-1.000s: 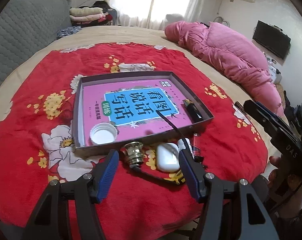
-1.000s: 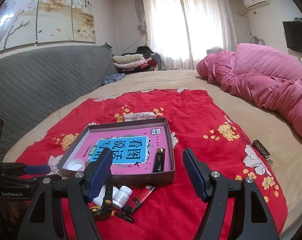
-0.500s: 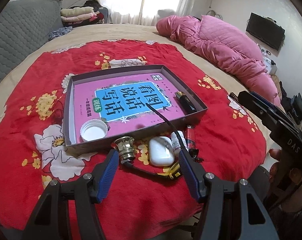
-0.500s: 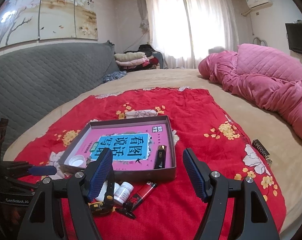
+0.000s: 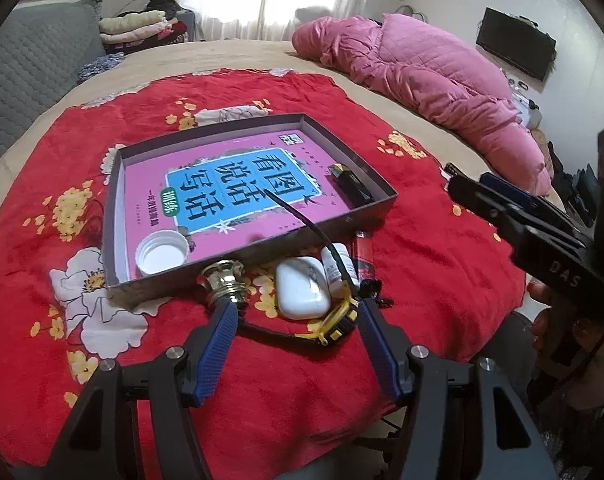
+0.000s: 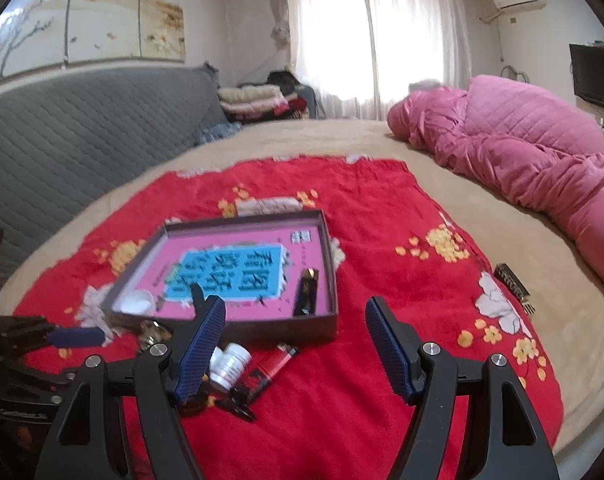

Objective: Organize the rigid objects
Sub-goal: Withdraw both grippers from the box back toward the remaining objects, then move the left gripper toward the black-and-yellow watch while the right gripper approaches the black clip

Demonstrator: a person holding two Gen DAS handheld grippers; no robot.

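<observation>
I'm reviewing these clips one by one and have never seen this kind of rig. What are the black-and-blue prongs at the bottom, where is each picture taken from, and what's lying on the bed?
There is no robot here. A person holds a pair of hand tongs in each hand, and each carries a wide-angle camera looking forward along its two blue-padded fingers. One picture comes from the left tongs, the other from the right tongs. Both are open and hold nothing.

On the red floral blanket sits a shallow box holding a pink book, a white cap and a dark lighter. Outside its near wall lie a brass fitting, a white case, a small white bottle, a red lighter and a yellow-and-black tool with a black strap.
</observation>
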